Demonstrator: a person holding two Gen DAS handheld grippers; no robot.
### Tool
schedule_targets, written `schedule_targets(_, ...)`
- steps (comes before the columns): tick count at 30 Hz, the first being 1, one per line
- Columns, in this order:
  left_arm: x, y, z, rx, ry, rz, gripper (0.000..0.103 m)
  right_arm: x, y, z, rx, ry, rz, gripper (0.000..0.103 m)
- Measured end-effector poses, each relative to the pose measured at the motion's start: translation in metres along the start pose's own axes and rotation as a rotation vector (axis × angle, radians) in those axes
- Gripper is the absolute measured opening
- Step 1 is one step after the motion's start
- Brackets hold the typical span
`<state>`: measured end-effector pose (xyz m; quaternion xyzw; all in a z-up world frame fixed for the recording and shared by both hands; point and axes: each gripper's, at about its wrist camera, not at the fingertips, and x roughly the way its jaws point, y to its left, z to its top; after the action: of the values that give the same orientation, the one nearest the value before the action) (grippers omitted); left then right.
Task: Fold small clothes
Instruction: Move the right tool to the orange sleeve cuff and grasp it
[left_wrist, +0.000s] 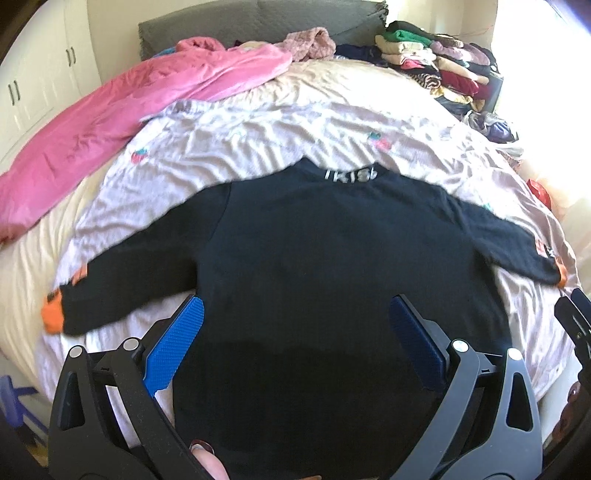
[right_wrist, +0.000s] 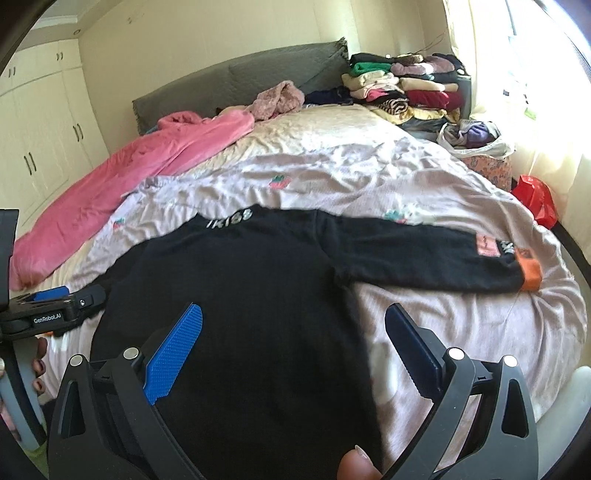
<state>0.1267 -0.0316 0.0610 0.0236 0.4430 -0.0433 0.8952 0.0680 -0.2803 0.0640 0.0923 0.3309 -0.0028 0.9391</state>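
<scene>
Black sweater (left_wrist: 332, 258) lies flat on the bed (left_wrist: 258, 85), on top of a pale lilac sheet (left_wrist: 240, 140), collar at 12 o'clock, hem toward the camera, both sleeves spread out to 9 and 3 o'clock; likely laid open like this so the sleeves can be folded in first. Orange cuffs show at the sleeve ends, left cuff (left_wrist: 51, 314) at 8 o'clock, right cuff (right_wrist: 530, 275) at 3 o'clock in the right wrist view. Left gripper (left_wrist: 295, 332) hovers over the lower body of the sweater, jaws spread wide, nothing between the blue pads (left_wrist: 177, 343); cannot tell if the tips touch the cloth. Right gripper (right_wrist: 291, 336) is also wide open and empty, over the sweater's right side edge near the armpit, one finger above black knit, the other above sheet. Both tools sit low at 6 o'clock, probably staged to pick a hem or sleeve; no fold made yet, my guess. Pink blanket (left_wrist: 110, 122) lies at 10 o'clock, pile of folded clothes (right_wrist: 402, 88) at 1 o'clock by the headboard, well apart from the sweater.
</scene>
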Motion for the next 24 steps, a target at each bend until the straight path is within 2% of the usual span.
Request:
schedule_targets(5, 0.000, -0.013, 0.031, -0.007, -0.034, -0.047, 0.094, -0.004, -0.020, 0.019, 0.017, -0.038, -0.035, 0.099)
schedule_targets(13, 0.003, -0.029, 0.075, -0.004, -0.097, -0.044, 0.094, -0.002, -0.070, 0.048, 0.122, -0.076, -0.050, 0.099)
schedule_targets(17, 0.011, -0.032, 0.094, -0.019, -0.100, -0.064, 0.094, 0.003, -0.100, 0.060, 0.184, -0.073, -0.007, 0.099)
schedule_targets(20, 0.023, -0.034, 0.108, -0.037, -0.088, -0.101, 0.094, 0.006, -0.123, 0.069, 0.216, -0.071, -0.023, 0.099)
schedule_targets(24, 0.045, -0.039, 0.124, -0.032, -0.068, -0.089, 0.094, 0.014, -0.164, 0.078, 0.295, -0.050, -0.068, 0.099)
